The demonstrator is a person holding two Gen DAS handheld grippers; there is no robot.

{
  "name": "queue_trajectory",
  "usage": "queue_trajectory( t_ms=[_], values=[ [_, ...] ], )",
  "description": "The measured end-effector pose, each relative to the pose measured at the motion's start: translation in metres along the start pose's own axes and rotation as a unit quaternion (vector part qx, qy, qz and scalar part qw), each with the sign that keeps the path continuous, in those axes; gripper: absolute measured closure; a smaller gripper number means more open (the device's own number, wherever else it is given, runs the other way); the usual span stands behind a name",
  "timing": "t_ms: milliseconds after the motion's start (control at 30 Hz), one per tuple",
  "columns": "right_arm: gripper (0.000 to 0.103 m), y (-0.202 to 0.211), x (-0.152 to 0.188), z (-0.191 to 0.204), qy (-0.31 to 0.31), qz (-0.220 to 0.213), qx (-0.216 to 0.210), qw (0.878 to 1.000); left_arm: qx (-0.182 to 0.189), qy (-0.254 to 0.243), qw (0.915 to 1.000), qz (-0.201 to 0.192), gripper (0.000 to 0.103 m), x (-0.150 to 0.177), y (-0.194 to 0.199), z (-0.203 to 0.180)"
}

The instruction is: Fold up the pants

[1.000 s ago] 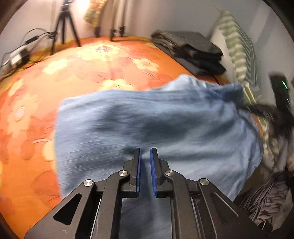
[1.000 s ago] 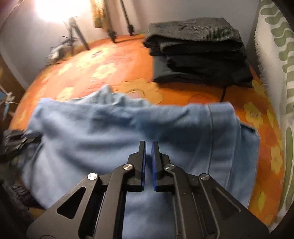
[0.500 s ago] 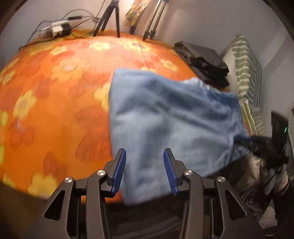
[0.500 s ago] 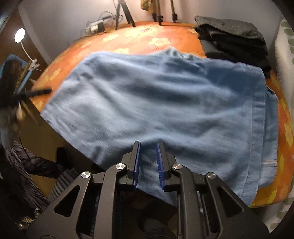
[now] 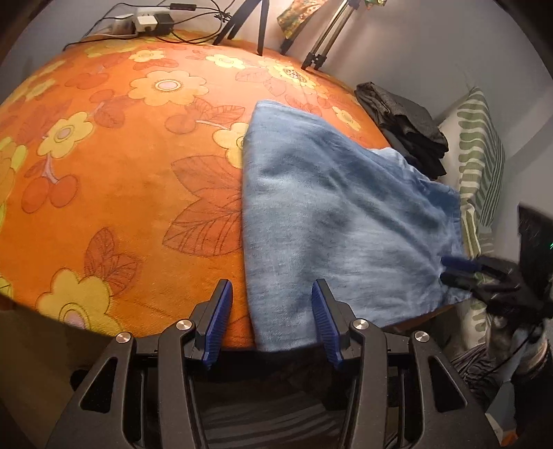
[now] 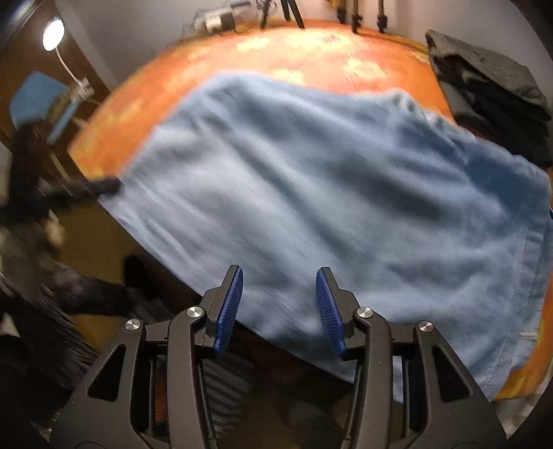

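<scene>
Light blue pants (image 5: 331, 221) lie folded flat on the orange flowered bedspread (image 5: 121, 172), reaching the bed's near edge. My left gripper (image 5: 273, 321) hovers over their near left corner; its jaws are opening, and the cloth shows between the fingers without either pad touching it. In the right wrist view the pants (image 6: 328, 190) are blurred. My right gripper (image 6: 278, 307) is over their near edge, jaws opening, cloth beneath the gap but not pinched. Each gripper shows in the other's view: the right gripper (image 5: 477, 273) at the pants' right corner, the left gripper (image 6: 103, 186) at their left edge.
A stack of dark folded clothes (image 5: 404, 131) sits at the bed's far right, next to a green-striped pillow (image 5: 480, 162). Tripod legs (image 5: 255, 20) and a power strip with cables (image 5: 145, 22) stand behind the bed. A lamp (image 6: 53, 32) shines at the left.
Both grippers were shut over the blue cloth and now stand open. They have drawn back to the bed's near edge, and the pants lie spread flat.
</scene>
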State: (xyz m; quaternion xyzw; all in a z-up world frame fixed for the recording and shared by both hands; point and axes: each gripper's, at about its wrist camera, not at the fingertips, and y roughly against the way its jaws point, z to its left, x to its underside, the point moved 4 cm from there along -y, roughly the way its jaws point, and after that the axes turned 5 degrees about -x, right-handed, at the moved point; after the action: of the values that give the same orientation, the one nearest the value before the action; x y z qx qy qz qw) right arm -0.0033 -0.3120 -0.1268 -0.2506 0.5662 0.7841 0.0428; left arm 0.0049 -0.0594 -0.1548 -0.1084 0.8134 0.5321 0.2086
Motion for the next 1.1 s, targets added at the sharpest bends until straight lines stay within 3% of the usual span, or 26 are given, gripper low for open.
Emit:
queue_trajectory(
  t_ms=[233,333,400,767,1100],
  values=[
    [0.056,-0.016,-0.08,0.051,0.009,-0.022,-0.022,0.999,-0.012,0.002,0.9998,-0.013,0.058,-0.005,-0.003,-0.001],
    [0.05,-0.039,-0.101,0.069,0.011,-0.007,-0.023,1.0,-0.013,-0.007,0.9996,-0.023,0.079,-0.007,-0.001,-0.005],
    [0.05,-0.059,-0.116,0.077,-0.003,0.017,-0.032,0.999,-0.021,-0.021,0.999,-0.033,0.086,-0.007,0.001,-0.009],
    [0.05,-0.122,-0.144,0.093,-0.019,0.094,-0.009,0.995,-0.003,-0.042,0.9978,-0.052,0.095,-0.008,0.011,-0.018],
    [0.049,-0.159,-0.148,0.113,0.025,0.161,0.06,0.985,0.018,-0.052,0.9964,-0.065,0.096,-0.007,0.019,-0.03]
  ],
)
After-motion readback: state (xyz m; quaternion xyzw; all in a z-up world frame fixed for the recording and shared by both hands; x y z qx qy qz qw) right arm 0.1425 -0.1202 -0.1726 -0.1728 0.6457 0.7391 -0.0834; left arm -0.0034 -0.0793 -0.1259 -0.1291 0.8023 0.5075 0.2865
